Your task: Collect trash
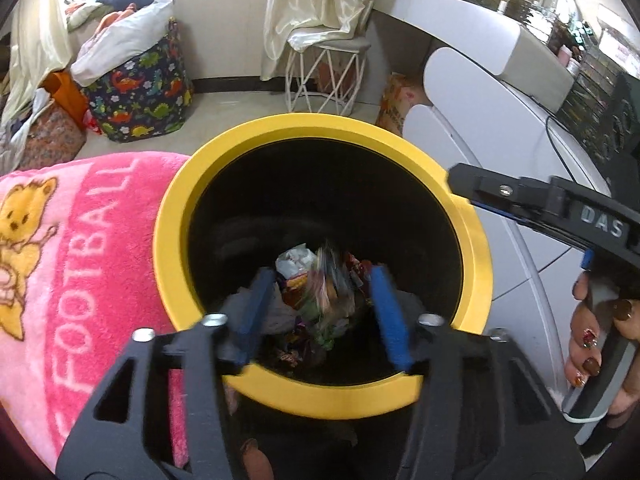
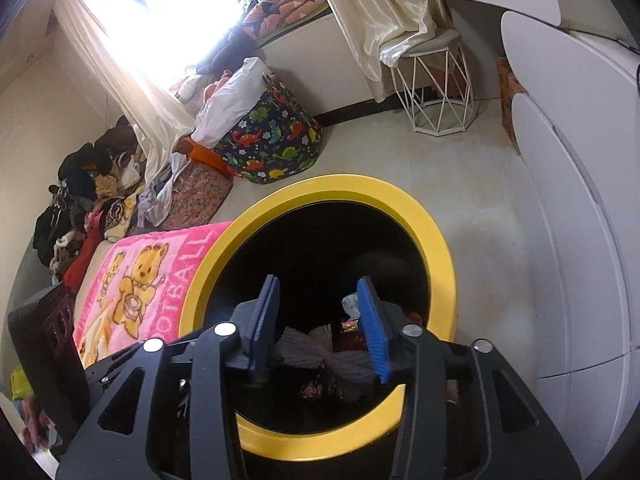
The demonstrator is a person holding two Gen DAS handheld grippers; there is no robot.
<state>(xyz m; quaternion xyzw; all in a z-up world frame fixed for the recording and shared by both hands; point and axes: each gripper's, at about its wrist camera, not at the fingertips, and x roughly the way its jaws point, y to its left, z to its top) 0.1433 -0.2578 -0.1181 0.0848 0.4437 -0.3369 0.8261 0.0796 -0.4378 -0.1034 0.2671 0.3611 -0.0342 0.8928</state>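
Two tools, both over one yellow-rimmed black trash bin (image 1: 168,216) standing on the floor (image 2: 472,168).

Left tool (image 1: 325,312): blue fingers (image 1: 256,312) spread wide, nothing pinched. A motion-blurred wrapper (image 1: 332,284) sits in the gap between them, touching neither, over the trash pile (image 1: 296,264) at the bin bottom. Can't tell whether it is airborne or lying on the pile.

Right tool (image 2: 320,328): fingers (image 2: 370,328) also spread, holding nothing. In the left wrist view its black body (image 1: 540,204) reaches over the bin's right rim, with the person's right hand (image 1: 596,332) on the grip, partly cut off at the frame edge.

Bin contents: crumpled white paper (image 1: 294,260), coloured wrappers, a grey-white bunched piece (image 2: 320,350) under the right tool. Interior is dark and the pile is a jumble, so the pieces can't be counted. Near rim is hidden behind both tool bodies.

Around the bin:
- one pink blanket (image 1: 80,248) with bear print and "FOOTBALL" lettering, against the bin's left side
- one dinosaur-print bag (image 2: 276,140) by the far wall
- one white wire stool (image 2: 436,92) with a cream curtain (image 2: 380,12) draped onto it
- white cabinet (image 2: 576,208) along the right edge
- clothes heap (image 2: 84,196) at far left, items indistinct
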